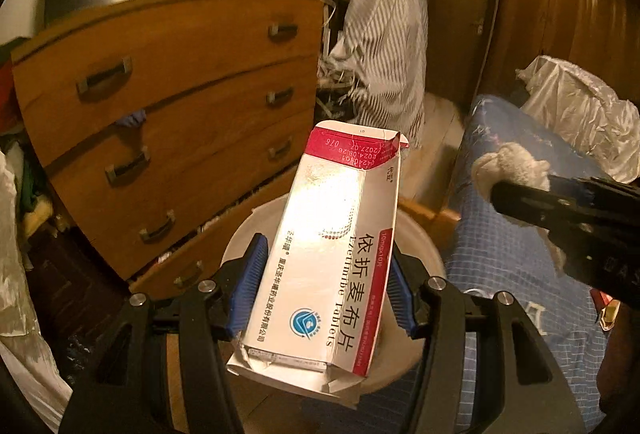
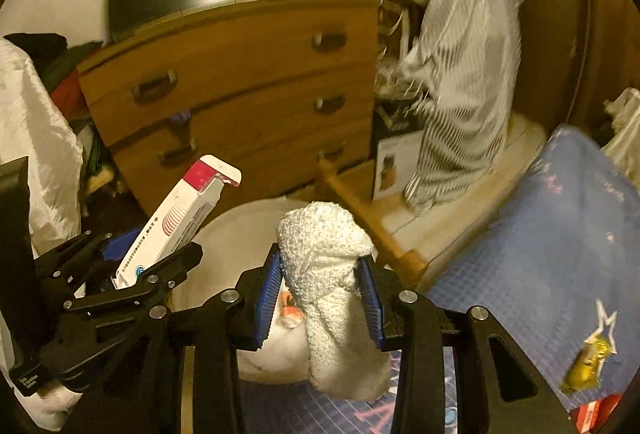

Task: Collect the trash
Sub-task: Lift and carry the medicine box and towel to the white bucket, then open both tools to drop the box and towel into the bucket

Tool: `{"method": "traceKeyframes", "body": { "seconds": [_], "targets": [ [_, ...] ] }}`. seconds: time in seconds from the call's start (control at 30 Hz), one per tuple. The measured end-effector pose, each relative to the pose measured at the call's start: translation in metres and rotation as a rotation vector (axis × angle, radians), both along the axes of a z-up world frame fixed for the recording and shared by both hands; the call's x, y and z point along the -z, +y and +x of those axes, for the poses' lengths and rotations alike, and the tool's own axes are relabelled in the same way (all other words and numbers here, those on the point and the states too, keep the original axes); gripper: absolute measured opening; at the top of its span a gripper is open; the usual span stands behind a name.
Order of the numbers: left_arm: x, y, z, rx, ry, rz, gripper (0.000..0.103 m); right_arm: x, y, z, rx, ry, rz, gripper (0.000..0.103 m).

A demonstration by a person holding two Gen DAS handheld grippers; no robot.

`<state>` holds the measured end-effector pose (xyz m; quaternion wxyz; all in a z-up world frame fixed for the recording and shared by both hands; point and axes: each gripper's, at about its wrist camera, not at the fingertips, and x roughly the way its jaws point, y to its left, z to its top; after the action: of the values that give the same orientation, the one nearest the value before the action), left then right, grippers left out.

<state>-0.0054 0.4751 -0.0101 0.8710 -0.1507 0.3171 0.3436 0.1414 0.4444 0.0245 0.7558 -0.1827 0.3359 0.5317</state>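
My left gripper is shut on a white and red medicine box, which stands tilted between the blue pads. It hangs over a white bin on the floor. In the right wrist view that box and the left gripper sit at the lower left. My right gripper is shut on a crumpled white paper towel, held above the white bin, which has wrappers inside. In the left wrist view the right gripper enters from the right with the paper towel.
A wooden chest of drawers stands behind the bin, with a striped cloth hanging beside it. A bed with a blue checked cover lies to the right, carrying a gold wrapper and a red packet. White plastic bags fill the left.
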Motion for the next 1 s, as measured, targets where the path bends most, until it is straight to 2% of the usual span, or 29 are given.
{"method": "traceKeyframes", "body": {
  "seconds": [0.23,0.33,0.47,0.63,0.8,0.83,0.9,1.0],
  "targets": [
    [0.038,0.032,0.015,0.014,0.088,-0.093,0.054,0.064,0.039,0.019,-0.026,0.116,-0.127,0.038],
    [0.06,0.046,0.02,0.013,0.119,-0.146,0.054,0.085,0.049,0.019,-0.034,0.129,-0.164,0.038],
    [0.074,0.056,0.024,0.011,0.141,-0.174,0.054,0.106,0.046,0.027,-0.036,0.143,-0.199,0.038],
    [0.077,0.058,0.024,0.013,0.141,-0.173,0.054,0.115,0.051,0.026,-0.04,0.142,-0.205,0.038],
    [0.076,0.059,0.025,0.006,0.143,-0.167,0.056,0.111,0.047,0.028,-0.041,0.136,-0.2,0.038],
    [0.076,0.06,0.025,-0.001,0.148,-0.164,0.057,0.11,0.046,0.028,-0.041,0.138,-0.197,0.04],
    [0.076,0.062,0.023,-0.013,0.157,-0.159,0.057,0.107,0.044,0.03,-0.038,0.143,-0.184,0.051],
    [0.073,0.064,0.018,-0.03,0.157,-0.145,0.06,0.099,0.038,0.033,-0.031,0.149,-0.152,0.054]
  ]
}}
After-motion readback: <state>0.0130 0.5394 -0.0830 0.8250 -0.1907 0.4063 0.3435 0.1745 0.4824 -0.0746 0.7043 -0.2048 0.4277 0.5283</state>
